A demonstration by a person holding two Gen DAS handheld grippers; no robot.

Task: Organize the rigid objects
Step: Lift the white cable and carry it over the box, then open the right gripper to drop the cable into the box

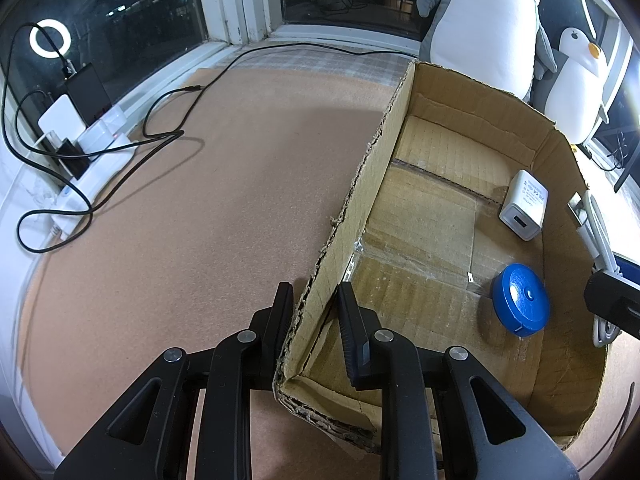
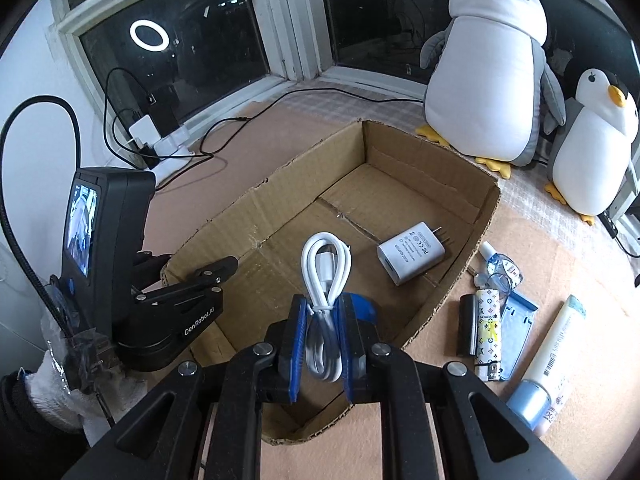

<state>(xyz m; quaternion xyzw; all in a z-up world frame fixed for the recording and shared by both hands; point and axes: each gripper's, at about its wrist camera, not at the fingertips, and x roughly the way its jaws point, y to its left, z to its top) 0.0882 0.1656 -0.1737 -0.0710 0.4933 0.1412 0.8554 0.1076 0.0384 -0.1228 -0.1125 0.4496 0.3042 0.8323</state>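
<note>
An open cardboard box (image 1: 372,184) (image 2: 304,176) lies on the brown mat. Inside it are a white USB charger (image 1: 523,205) (image 2: 412,258) and a blue round tape measure (image 1: 520,299) (image 2: 364,307). My left gripper (image 1: 314,304) (image 2: 216,272) straddles the box's left wall near the front corner, one finger outside and one inside, pinching the cardboard. My right gripper (image 2: 323,312) is shut on a coiled white cable (image 2: 326,280) and holds it above the box's near end.
Right of the box lie a black lighter (image 2: 466,326), a patterned tube (image 2: 489,334), a blue case (image 2: 516,332), a small bottle (image 2: 496,264) and a long white tube (image 2: 554,360). Two plush penguins (image 2: 492,64) stand behind. A power strip with black cables (image 1: 96,168) lies at the left.
</note>
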